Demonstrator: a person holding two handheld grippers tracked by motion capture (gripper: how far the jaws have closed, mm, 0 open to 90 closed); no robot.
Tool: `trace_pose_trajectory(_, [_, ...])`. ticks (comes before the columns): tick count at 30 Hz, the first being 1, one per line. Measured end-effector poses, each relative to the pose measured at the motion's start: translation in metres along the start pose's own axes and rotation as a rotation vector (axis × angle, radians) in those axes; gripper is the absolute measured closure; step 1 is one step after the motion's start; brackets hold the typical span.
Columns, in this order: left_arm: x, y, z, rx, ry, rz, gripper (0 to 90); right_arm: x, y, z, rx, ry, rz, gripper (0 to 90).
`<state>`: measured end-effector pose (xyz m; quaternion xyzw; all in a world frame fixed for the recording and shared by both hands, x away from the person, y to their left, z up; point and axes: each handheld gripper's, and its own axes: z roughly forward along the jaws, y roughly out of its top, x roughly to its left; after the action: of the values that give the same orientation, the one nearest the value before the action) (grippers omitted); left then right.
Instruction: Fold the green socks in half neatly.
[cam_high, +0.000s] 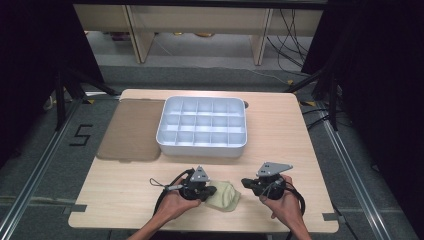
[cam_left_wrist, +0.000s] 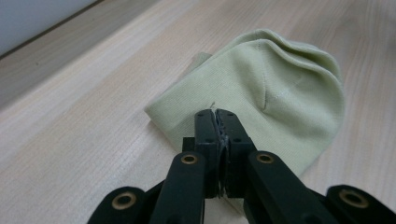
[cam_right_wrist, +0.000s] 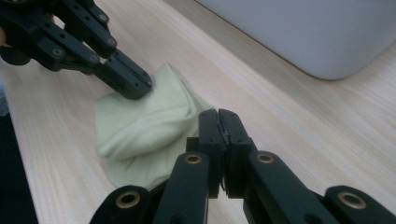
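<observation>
From my station I find the pale green folded knit cloth (cam_high: 224, 195) lying on the light wooden table (cam_high: 125, 192) near its front edge, between the two hand-held tools and well short of the white plastic divided organiser tray (cam_high: 202, 126) that sits toward the middle of the table. A flat brown mat (cam_high: 131, 129) lies just beside the tray, on its left as the high view shows it.

The left gripper (cam_high: 212, 190) rests at the cloth's left edge. In the left gripper view its black jaws are brought fully together, tips meeting over the near edge of the cloth (cam_left_wrist: 275, 93). I cannot tell whether any fabric is pinched between them; the tips lie on the cloth rather than visibly clamping a fold. The right gripper view bears this out: the left gripper (cam_right_wrist: 140, 84) comes in from the upper left with its tip pressed down on the top of the cloth (cam_right_wrist: 140, 130), which is bunched into soft folds beneath it.

The right gripper (cam_high: 246, 182) sits to the right of the cloth, apart from it in the high view. Its jaws are likewise together with nothing between them, pointing toward the cloth's right side. The tray's pale wall (cam_right_wrist: 327, 37) stands beyond, across a strip of bare table.
</observation>
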<state>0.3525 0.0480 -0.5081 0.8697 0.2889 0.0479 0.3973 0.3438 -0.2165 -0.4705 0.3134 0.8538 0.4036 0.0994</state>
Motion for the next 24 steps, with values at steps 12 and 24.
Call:
trace_pose_trajectory(12, [-0.006,-0.005,-0.003,0.014,0.015,-0.023,87.9,0.031,0.008,0.008,-0.017,0.105,-0.019,89.2])
trace_pose_trajectory(24, [-0.007,-0.007,-0.003,0.0,0.015,-0.032,87.8,0.036,-0.01,0.027,0.134,0.044,-0.045,90.0])
